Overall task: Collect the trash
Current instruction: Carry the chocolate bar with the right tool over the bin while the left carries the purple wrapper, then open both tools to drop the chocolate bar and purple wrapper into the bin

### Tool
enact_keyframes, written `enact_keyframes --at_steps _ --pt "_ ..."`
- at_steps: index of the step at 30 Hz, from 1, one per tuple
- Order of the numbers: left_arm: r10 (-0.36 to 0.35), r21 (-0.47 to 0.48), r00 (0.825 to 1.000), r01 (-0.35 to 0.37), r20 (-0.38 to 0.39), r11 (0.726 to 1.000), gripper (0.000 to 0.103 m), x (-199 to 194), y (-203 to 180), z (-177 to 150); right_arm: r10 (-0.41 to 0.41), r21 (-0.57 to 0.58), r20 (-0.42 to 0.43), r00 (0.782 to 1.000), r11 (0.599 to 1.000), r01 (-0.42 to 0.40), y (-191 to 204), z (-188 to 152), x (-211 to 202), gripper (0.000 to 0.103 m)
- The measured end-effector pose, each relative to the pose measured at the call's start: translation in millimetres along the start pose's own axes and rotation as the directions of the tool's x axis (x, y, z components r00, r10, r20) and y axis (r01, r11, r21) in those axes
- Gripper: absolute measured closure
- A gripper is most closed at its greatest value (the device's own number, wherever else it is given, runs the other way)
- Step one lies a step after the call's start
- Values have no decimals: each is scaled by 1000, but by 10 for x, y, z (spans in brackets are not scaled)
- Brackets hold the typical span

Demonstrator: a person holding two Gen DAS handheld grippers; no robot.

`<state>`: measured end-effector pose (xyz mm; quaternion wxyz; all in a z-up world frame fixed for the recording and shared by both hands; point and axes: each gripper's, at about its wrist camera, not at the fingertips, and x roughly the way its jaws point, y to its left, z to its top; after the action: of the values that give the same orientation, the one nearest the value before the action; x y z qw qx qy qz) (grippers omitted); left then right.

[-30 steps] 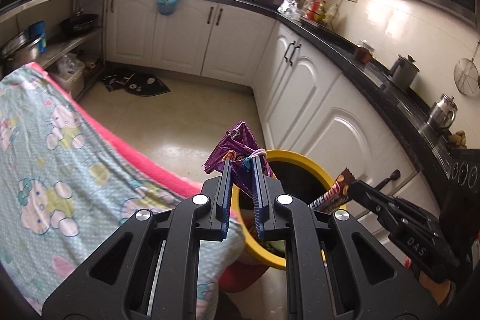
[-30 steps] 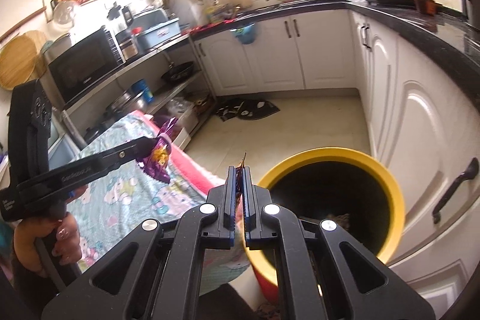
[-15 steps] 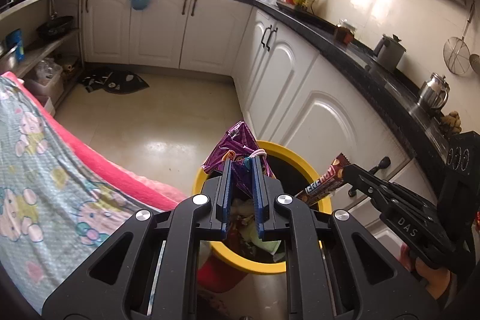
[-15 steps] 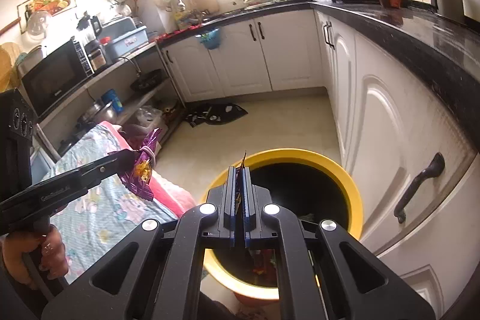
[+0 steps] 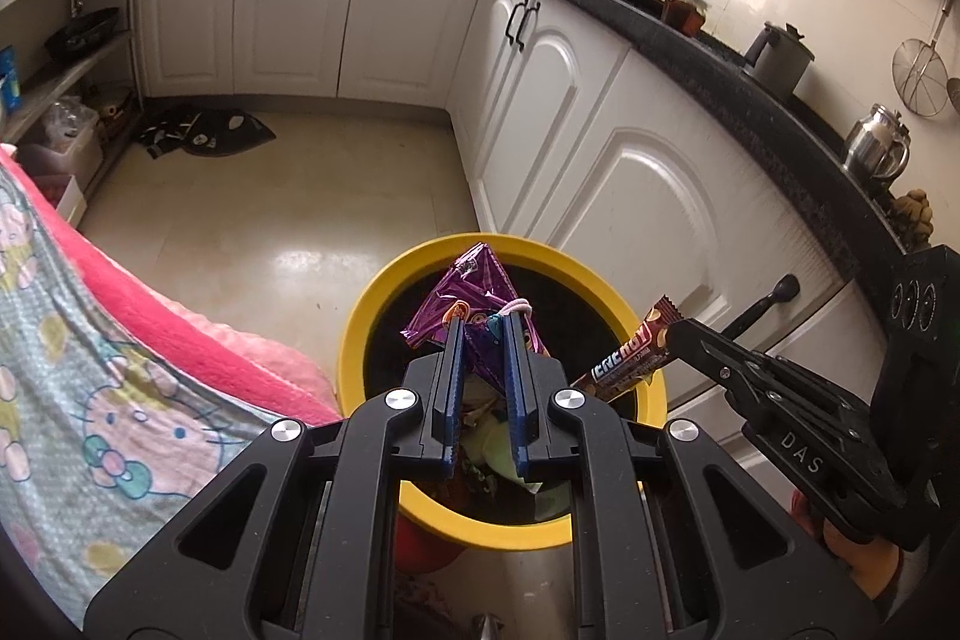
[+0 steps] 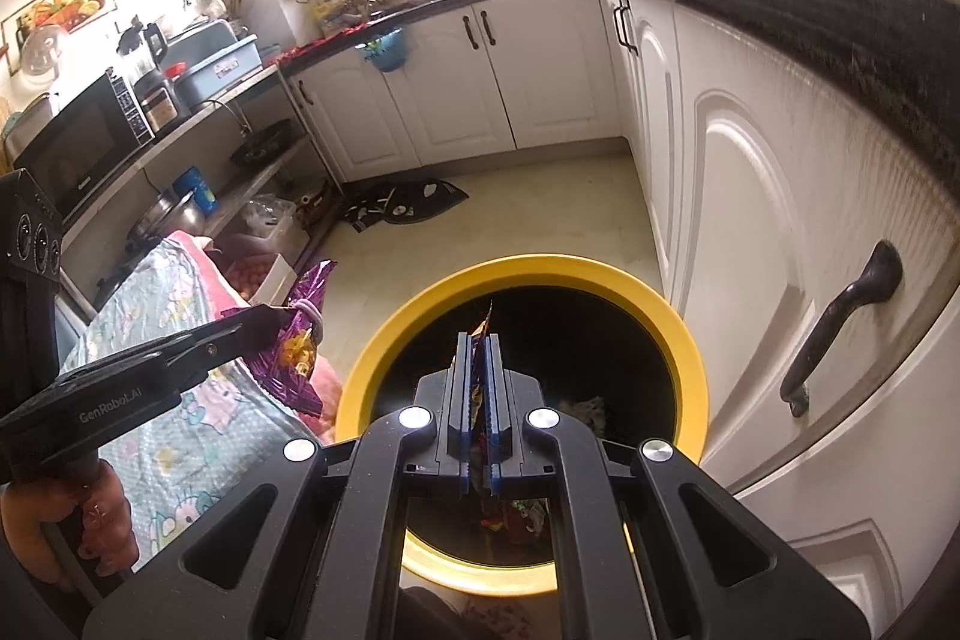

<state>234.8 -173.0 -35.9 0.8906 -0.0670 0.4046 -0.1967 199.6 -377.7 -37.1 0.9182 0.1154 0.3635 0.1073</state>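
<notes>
A yellow-rimmed bin (image 5: 372, 316) (image 6: 678, 322) stands on the floor by the white cabinets, with trash at its bottom. My left gripper (image 5: 483, 325) is shut on a crumpled purple snack wrapper (image 5: 474, 289), held above the bin's opening; in the right wrist view that wrapper (image 6: 297, 346) hangs at the bin's left rim. My right gripper (image 6: 478, 340) is shut on a brown energy-bar wrapper (image 6: 485, 325), seen edge-on over the bin. In the left wrist view the bar wrapper (image 5: 630, 355) pokes out over the bin's right rim.
A table under a pink-edged cartoon-print cloth (image 5: 90, 376) lies left of the bin. White cabinet doors (image 5: 648, 196) with a dark handle (image 6: 840, 322) stand close on the right. A dark mat (image 5: 210, 133) lies on the tiled floor further back.
Both grippers have moved forward and down, from beside the table edge to over the bin's opening. Each still holds its wrapper.
</notes>
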Motion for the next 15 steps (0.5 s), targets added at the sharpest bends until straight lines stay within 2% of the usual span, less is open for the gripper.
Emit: enact_keyframes --at_steps 10,14,15 --pt "-2 -2 999 1 -44 1000 95 208 -19 -37 4 20 -45 999 1000 -3 -63 -43 160 98" --pt "16 -8 998 -16 -63 1000 78 267 10 -65 6 32 -60 998 999 -4 -102 -62 202 93" --pt "17 -9 998 -17 -66 1000 77 274 14 -75 9 36 -61 998 999 -7 -105 -67 205 87"
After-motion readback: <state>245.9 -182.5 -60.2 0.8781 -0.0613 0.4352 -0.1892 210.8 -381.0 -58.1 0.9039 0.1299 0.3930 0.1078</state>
